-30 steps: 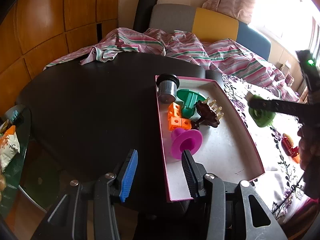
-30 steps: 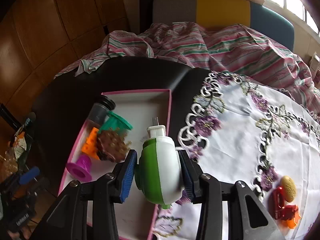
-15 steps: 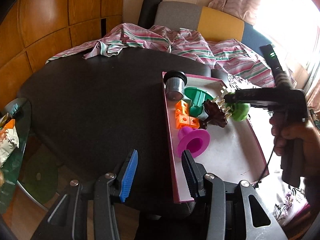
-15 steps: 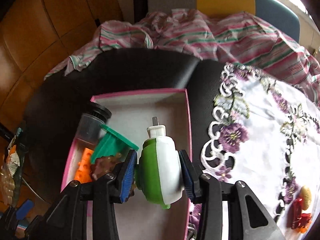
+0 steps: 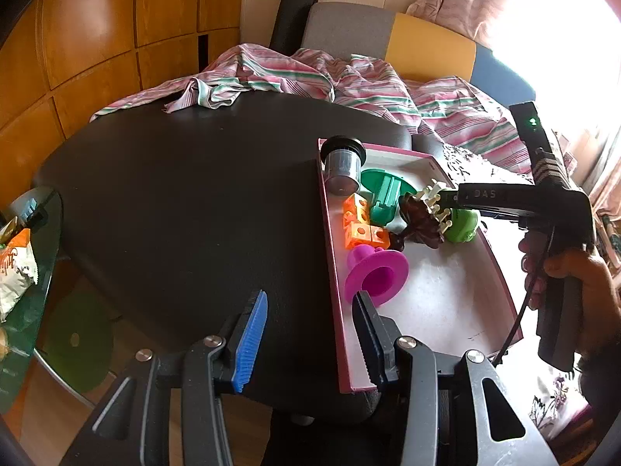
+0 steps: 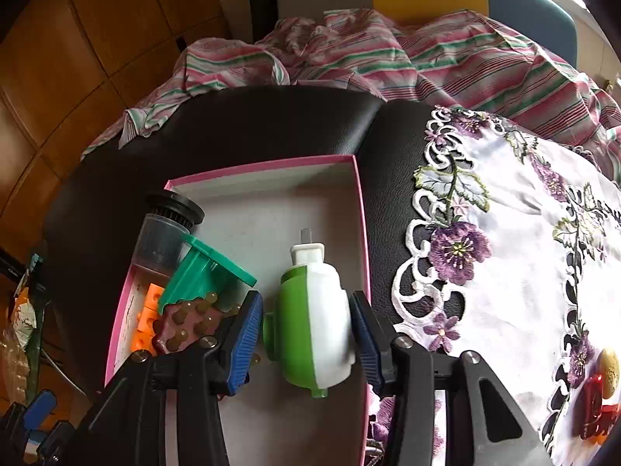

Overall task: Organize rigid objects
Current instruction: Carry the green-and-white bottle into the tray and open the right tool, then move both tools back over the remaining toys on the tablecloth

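Two tongs were in play over the pink-rimmed box (image 6: 359, 209) on the black worktop (image 5: 186, 202). The right tongs (image 6: 306, 330) were low inside the box with the green-and-white plastic piece (image 6: 310, 310) between them; their jaws were opening, a gap already showing at the blue pad on the left, so the piece looked released onto the box floor. It lay just beside the brown studded toy (image 6: 186, 322) and the green bracket (image 6: 205, 272), near the right wall. To finish well, I judged the jaws should spread fully before lifting straight up, so neither pad dragged the piece or nudged its neighbours. The left tongs (image 5: 310, 334) hung spread and empty at the box's near corner, astride its rim, close to the magenta spool (image 5: 374, 272).
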